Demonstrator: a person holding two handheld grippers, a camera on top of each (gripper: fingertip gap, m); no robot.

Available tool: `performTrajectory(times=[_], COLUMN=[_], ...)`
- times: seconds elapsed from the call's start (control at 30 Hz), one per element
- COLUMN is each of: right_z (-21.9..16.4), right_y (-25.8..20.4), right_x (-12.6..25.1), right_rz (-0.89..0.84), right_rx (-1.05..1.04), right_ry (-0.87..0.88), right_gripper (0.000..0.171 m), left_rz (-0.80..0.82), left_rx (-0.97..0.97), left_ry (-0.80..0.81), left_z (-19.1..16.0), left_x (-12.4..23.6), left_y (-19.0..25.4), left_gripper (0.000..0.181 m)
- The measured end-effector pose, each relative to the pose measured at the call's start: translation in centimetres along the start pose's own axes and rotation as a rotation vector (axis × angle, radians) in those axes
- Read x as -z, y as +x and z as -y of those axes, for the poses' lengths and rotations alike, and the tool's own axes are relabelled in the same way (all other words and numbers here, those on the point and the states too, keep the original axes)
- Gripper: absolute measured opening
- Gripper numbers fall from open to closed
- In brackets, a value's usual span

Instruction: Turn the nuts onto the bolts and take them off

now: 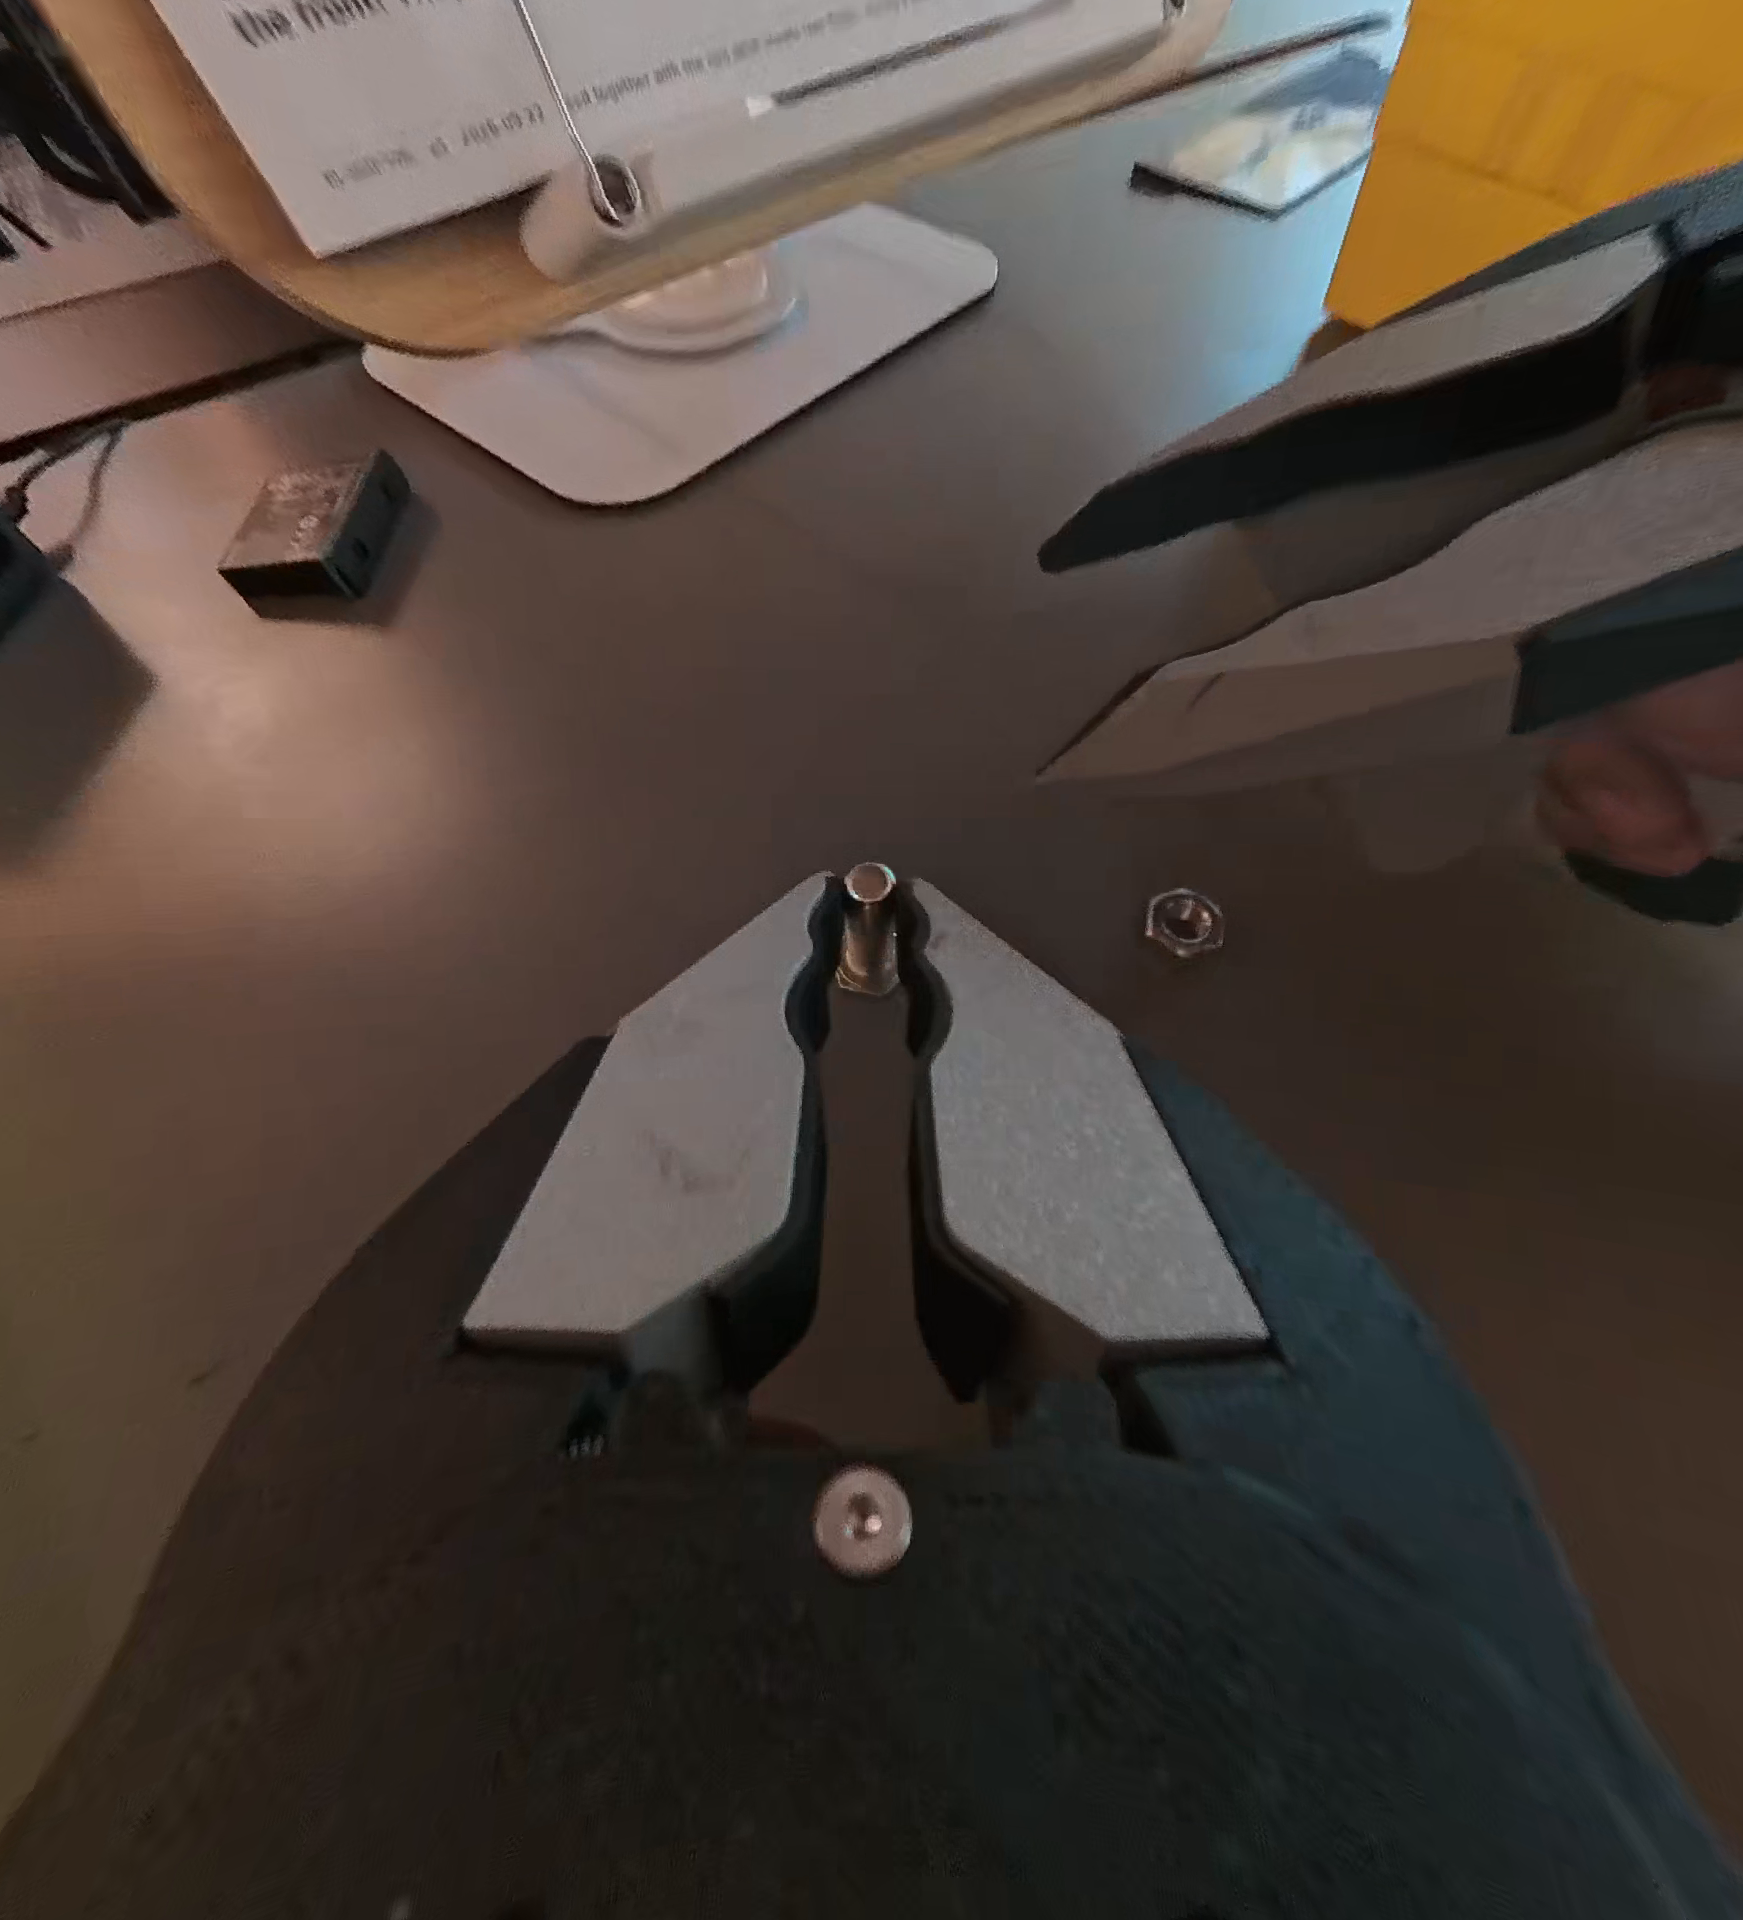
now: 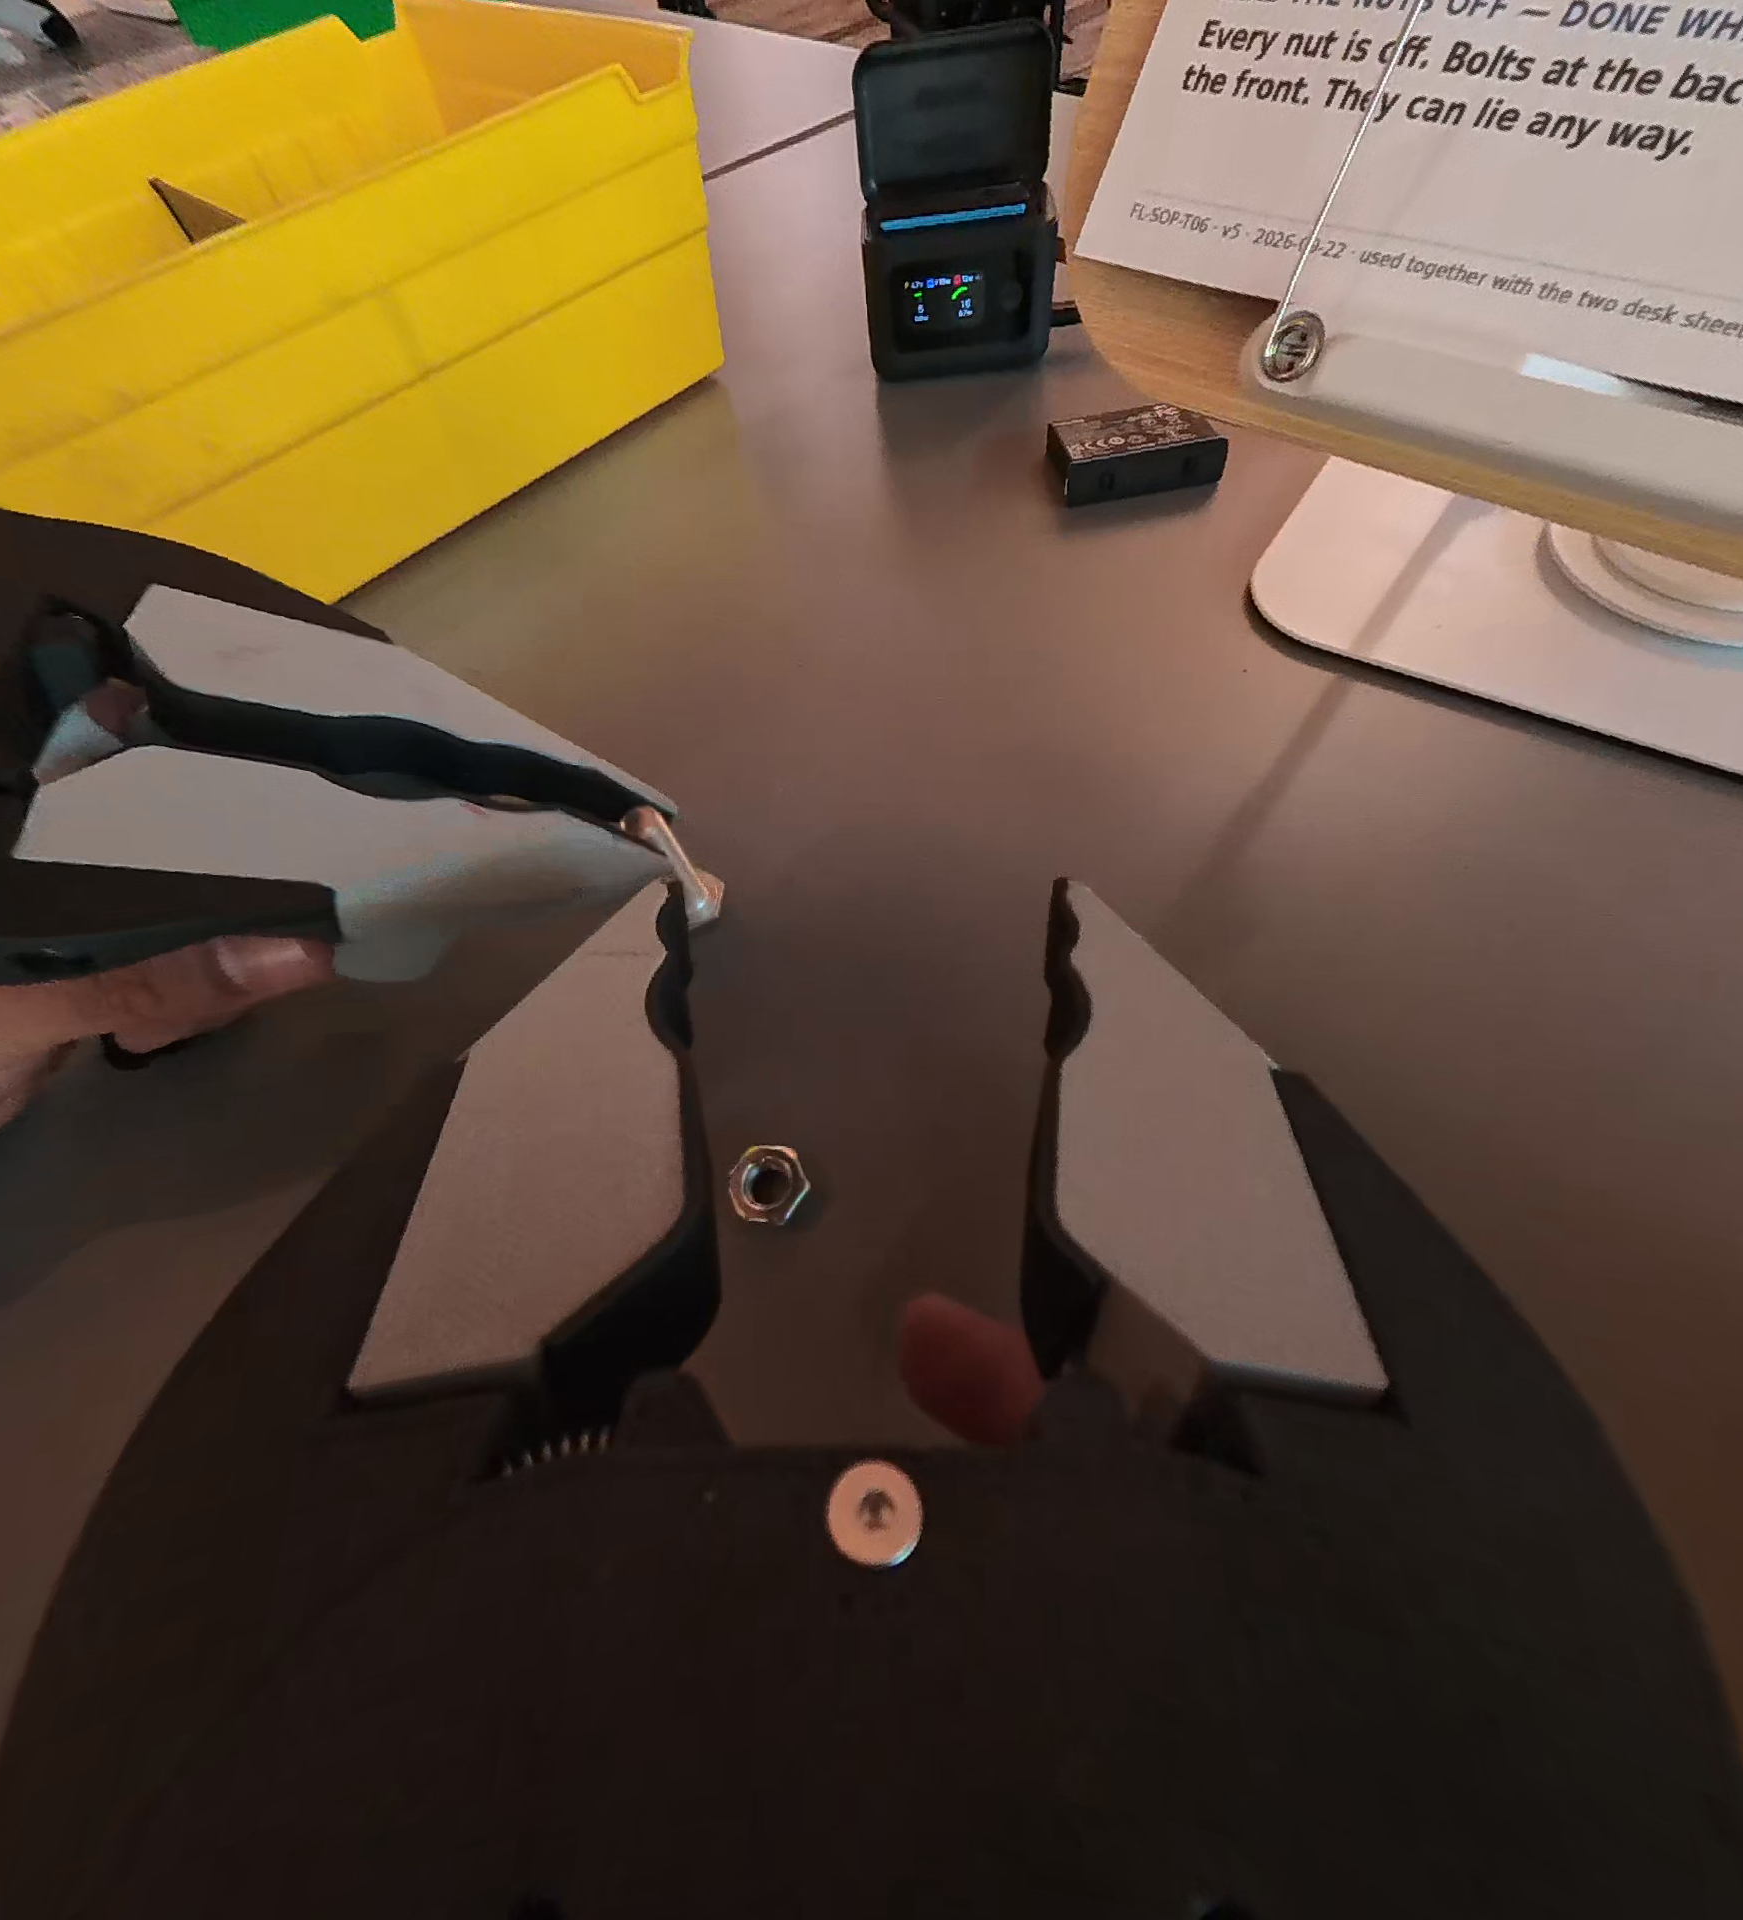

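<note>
My left gripper (image 1: pixel 868 896) is shut on a small silver bolt (image 1: pixel 865 930), held upright by its shank with the head down near the dark table. The same bolt (image 2: pixel 682 868) shows in the right wrist view at the tips of the left gripper (image 2: pixel 654 842). A silver hex nut (image 1: pixel 1184 921) lies flat on the table to the right of the bolt. In the right wrist view the nut (image 2: pixel 769 1184) lies between the fingers of my right gripper (image 2: pixel 872 904), which is open and empty above it. The right gripper (image 1: pixel 1049 655) also shows in the left wrist view, at the right.
A yellow bin (image 2: pixel 306 281) stands at the back left in the right wrist view. A white stand (image 2: pixel 1532 634) holds a printed sheet on a board. A small black device (image 2: pixel 960 270) with a screen and a black block (image 2: pixel 1137 452) sit behind on the table (image 2: pixel 950 707). The small black device (image 2: pixel 960 270) is about 30 cm from both grippers' fingertips.
</note>
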State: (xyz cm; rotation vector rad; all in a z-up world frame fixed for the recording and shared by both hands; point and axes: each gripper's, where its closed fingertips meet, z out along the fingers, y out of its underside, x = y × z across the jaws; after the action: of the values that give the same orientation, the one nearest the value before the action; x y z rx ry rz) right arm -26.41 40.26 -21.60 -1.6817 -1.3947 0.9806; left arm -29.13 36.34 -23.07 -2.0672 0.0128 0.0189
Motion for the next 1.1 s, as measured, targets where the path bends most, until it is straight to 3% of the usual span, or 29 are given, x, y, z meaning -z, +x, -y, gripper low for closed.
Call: performTrajectory(times=[0.27, 0.57, 0.7, 0.8, 0.93, 1.1], right_z=[0.1, 0.1, -0.3, -0.4, -1.0, -0.6], right_y=[-2.7, -5.3, -6.0, -6.6, -6.8, -5.7], right_x=[-0.2, -0.5, -0.5, -0.4, -0.7, -0.6], right_rz=[0.091, 0.134, 0.134, 0.146, 0.138, 0.095], right_rx=[0.106, 0.251, 0.323, 0.357, 0.387, 0.364], right_ry=[0.002, 0.014, -0.007, -0.006, -0.033, -0.025], right_gripper=[0.060, 0.053, 0.016, 0.000, 0.000, 0.019], left_rz=[-0.070, -0.247, -0.314, -0.311, -0.330, -0.280], left_rx=[0.115, 0.138, 0.150, 0.160, 0.167, 0.193], left_ry=[0.245, 0.330, 0.379, 0.414, 0.401, 0.379], left_z=[2.4, 3.7, 4.4, 4.8, 4.6, 4.2], left_x=[3.2, 4.2, 4.9, 5.3, 5.3, 4.9], left_y=[-0.6, 1.8, 2.6, 2.4, 2.6, 1.5], left_gripper=[0.008, 0.007, 0.007, 0.007, 0.007, 0.007])
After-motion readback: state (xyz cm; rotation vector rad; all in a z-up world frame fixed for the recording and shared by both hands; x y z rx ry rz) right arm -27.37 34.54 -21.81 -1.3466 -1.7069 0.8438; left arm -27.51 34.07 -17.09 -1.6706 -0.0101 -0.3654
